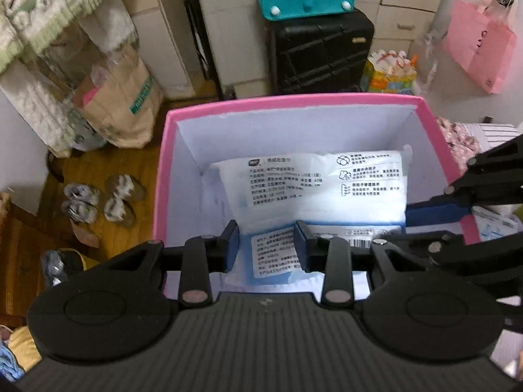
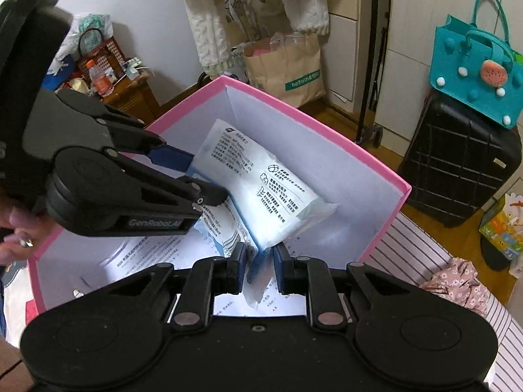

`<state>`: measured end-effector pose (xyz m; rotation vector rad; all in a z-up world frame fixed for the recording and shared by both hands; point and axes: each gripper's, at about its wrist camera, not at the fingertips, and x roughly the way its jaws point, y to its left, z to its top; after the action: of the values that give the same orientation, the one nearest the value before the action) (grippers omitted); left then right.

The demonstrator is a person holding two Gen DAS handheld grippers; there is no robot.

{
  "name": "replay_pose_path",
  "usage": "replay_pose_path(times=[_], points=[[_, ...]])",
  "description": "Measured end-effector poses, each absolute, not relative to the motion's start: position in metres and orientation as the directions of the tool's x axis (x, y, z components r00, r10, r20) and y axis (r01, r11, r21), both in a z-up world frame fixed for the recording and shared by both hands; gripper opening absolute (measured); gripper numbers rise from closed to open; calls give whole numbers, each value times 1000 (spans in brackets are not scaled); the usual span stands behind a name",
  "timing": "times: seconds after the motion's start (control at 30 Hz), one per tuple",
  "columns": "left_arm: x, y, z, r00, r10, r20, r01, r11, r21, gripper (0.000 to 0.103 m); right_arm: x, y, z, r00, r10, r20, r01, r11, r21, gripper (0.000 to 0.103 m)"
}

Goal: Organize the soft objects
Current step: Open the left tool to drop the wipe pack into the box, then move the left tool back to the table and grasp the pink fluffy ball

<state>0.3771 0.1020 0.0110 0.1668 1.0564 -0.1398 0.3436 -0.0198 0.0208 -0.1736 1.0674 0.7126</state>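
Both wrist views are indoor, moderately lit, w/ soft even light and no hard shadows. The white pack [image 1: 313,189] glares slightly; in the right view a bright patch sits on the pink box's [image 2: 385,176] white inner wall near the pack. Strong fisheye bending at edges, dark vignette in the right view's corners. Background is soft and slightly blurred; print on the pack is mostly sharp.

Wooden floor [image 1: 108,163], pale walls, black suitcase [image 1: 322,52] beside white cabinets [image 1: 405,9].

Glossy plastic-wrapped tissue pack [image 1: 313,189], matt pink paperboard box [image 1: 294,100], brown paper bag [image 2: 287,65], wood floor [image 1: 98,170]
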Motion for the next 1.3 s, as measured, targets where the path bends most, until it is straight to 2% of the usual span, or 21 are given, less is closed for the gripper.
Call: replay_pose_path(times=[0.1,0.37,0.7,1.0,1.2,1.3], points=[[373,98,9,531,-6,-847,201,972,119,40,341,-18,21,293,477,-829,-644,739,197,26],[351,104,14,530,-78,-844,230,972,55,41,330,-36,34,347,475,-809,-632,756,173,27],[284,103,63,596,-157,-788,280,960,20,42,274,-88,77,410,534,-739,-611,763,212,29],[222,72,100,612,-226,-758,372,928,23,46,209,-120,107,493,532,-688,-635,761,134,36],[182,43,111,629,-276,-727,444,895,45,47,172,-142,111,531,537,-656,-644,759,100,38],[167,36,113,624,-331,-708,483,876,17,48,156,-155,112,550,539,-638,-646,759,83,39]])
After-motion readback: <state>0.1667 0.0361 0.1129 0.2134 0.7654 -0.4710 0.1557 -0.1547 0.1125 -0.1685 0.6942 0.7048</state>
